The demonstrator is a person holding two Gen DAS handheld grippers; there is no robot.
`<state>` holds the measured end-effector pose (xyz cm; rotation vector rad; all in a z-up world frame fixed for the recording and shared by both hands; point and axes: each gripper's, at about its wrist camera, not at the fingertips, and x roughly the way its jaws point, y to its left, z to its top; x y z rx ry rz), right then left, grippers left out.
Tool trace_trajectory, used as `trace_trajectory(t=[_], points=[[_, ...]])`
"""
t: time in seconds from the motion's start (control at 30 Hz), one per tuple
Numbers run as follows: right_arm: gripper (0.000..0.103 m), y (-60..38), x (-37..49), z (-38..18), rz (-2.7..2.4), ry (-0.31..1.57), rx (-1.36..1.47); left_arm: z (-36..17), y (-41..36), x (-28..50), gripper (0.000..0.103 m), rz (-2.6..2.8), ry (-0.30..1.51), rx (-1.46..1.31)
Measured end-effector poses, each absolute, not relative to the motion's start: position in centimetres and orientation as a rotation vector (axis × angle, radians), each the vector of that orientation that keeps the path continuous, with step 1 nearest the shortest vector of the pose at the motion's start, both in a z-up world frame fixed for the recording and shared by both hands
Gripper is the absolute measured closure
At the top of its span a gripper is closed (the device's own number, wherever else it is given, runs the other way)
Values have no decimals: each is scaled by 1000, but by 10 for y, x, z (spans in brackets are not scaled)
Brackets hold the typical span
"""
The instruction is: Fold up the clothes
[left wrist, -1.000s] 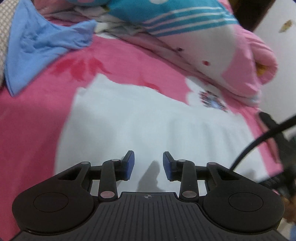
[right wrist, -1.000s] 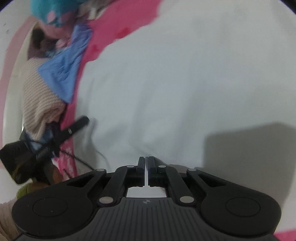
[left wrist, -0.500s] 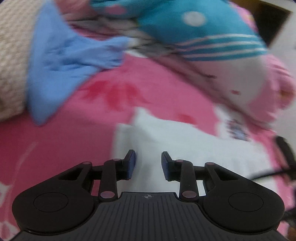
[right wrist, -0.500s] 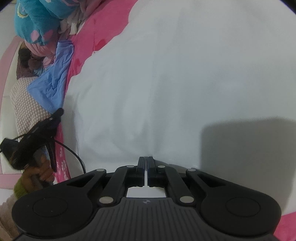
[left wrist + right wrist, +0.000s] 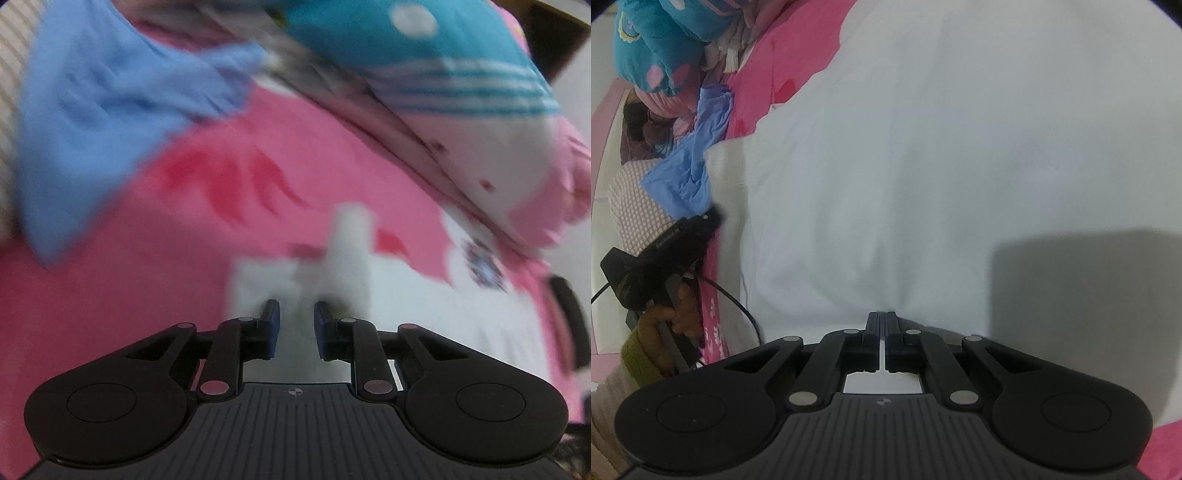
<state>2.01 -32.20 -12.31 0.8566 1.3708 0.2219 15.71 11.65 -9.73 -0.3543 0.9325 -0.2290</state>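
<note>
A white garment (image 5: 923, 166) lies spread on the pink bedsheet (image 5: 110, 314). My right gripper (image 5: 882, 325) is shut on the garment's near edge, with white cloth pinched between the jaws. My left gripper (image 5: 295, 317) is open at the garment's far-left corner (image 5: 332, 266); a raised bit of white cloth sits between and just beyond its blue pads, and the view is blurred. In the right wrist view the left gripper (image 5: 676, 236) shows at the garment's left edge.
A blue cloth (image 5: 103, 122) lies on a beige checked item (image 5: 635, 206) at the left. A turquoise and pink plush blanket pile (image 5: 443, 74) sits at the back. A black cable (image 5: 738, 302) trails from the left gripper.
My left gripper has moved forward to the white garment's corner and its jaws have narrowed a little. The right gripper stays shut on the garment edge.
</note>
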Motion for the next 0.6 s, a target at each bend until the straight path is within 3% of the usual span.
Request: trace_trajectory(t=[0.2, 0.33, 0.43, 0.6], points=[[103, -322, 18, -124, 204, 1359, 881, -73, 118, 150, 82, -309, 899, -383], [103, -323, 18, -125, 206, 1361, 884, -90, 92, 149, 82, -606, 1053, -540], [103, -323, 19, -125, 210, 1363, 880, -115, 66, 149, 82, -695, 1188, -485], [103, -323, 17, -124, 211, 1358, 878, -124, 66, 157, 96, -566, 1117, -304]])
